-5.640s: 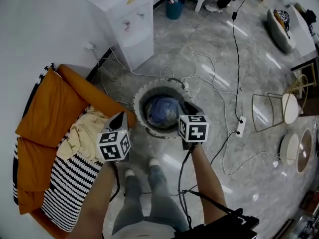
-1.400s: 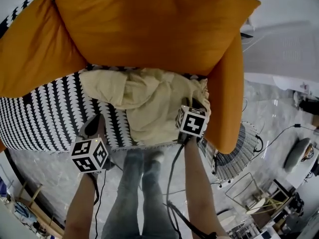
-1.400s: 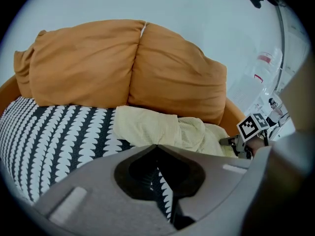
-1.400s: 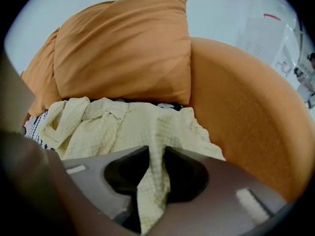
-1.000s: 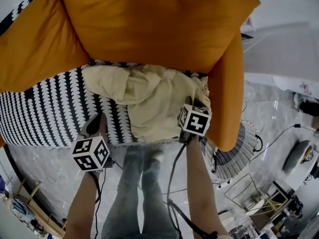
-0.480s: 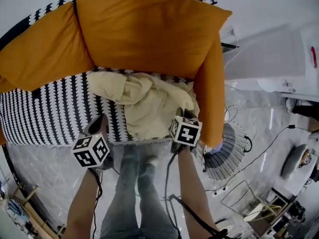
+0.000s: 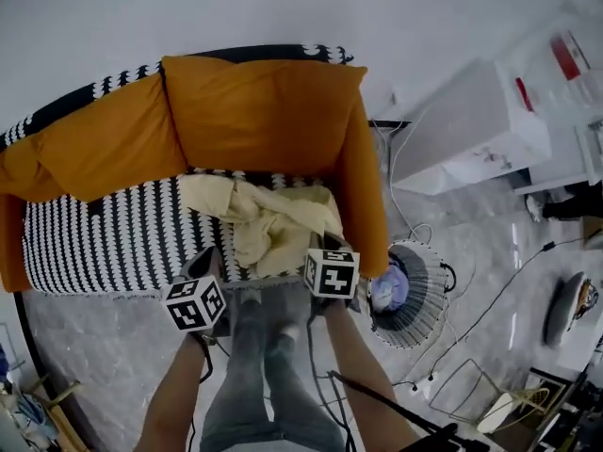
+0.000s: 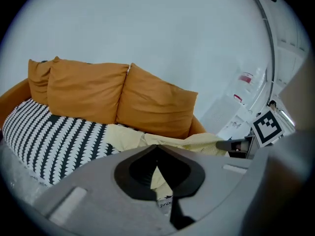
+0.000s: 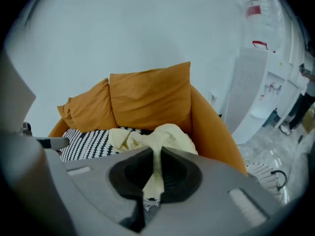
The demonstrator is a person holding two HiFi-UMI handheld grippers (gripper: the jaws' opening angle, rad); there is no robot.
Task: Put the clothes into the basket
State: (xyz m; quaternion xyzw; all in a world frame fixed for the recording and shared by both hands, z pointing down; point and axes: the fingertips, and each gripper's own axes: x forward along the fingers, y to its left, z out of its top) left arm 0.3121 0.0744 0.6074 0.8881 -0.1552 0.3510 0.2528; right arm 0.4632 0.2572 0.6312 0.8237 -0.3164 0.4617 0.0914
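A pale yellow garment [image 7: 273, 219] lies crumpled on the sofa's black-and-white seat [image 7: 104, 243]. My left gripper [image 7: 201, 260] is at its near left edge. In the left gripper view the jaws [image 8: 157, 156] are shut, with the yellow garment [image 8: 156, 176] pinched between the pads. My right gripper [image 7: 318, 243] is at the garment's near right edge. Its jaws [image 9: 155, 154] have just been closing and now press on a fold of the garment [image 9: 153, 176]. The round white basket [image 7: 429, 269] stands on the floor right of the sofa, with blue clothing [image 7: 388, 290] inside.
Orange cushions [image 7: 254, 111] line the sofa's back and the orange arm [image 7: 363, 196] stands between garment and basket. A white cabinet [image 7: 471, 125] is against the wall at the right. Cables [image 7: 490, 290] trail over the grey floor. The person's legs [image 7: 264, 384] stand before the sofa.
Both grippers have come up and back from the seat, drawing the garment's near edge with them. The head view has pulled away, and the whole basket now shows at the right.
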